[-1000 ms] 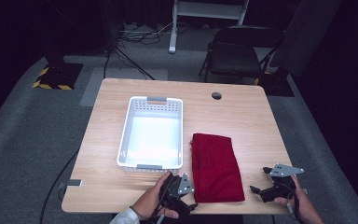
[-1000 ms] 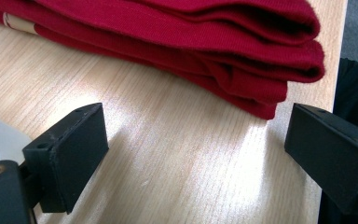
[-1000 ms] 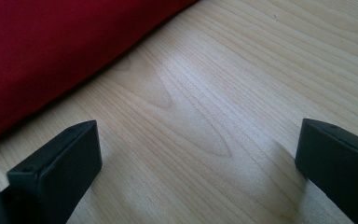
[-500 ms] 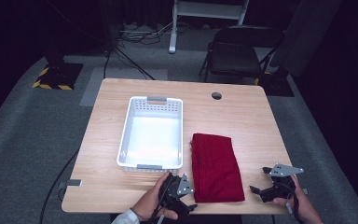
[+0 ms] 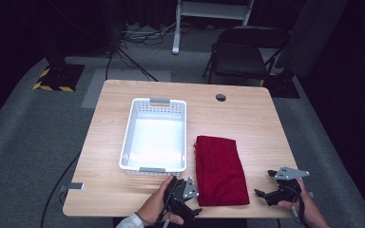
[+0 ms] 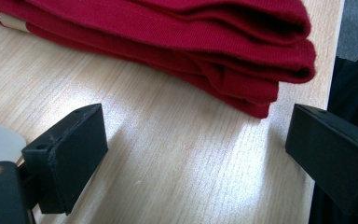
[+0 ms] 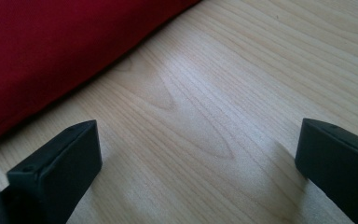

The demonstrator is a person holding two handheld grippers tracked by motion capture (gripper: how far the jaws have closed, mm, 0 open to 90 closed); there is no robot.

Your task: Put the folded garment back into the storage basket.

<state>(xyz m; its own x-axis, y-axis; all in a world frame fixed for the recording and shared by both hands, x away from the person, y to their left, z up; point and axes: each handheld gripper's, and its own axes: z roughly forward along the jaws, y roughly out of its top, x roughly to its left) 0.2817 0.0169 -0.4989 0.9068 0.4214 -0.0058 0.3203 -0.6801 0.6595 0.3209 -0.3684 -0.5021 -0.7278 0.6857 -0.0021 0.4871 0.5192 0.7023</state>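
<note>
Left gripper (image 5: pixel 188 199) and right gripper (image 5: pixel 269 193), jaws spread wide and empty, rest low at the table's (image 5: pixel 247 118) near edge, flanking the folded red cloth (image 5: pixel 220 170).

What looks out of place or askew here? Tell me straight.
Nothing stands out. The red folded cloth lies flat and neat beside the white basket, which sits upright. The left gripper and right gripper rest open by the table's near edge.

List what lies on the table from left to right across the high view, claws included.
White basket → left claw → folded red cloth → right claw.
</note>
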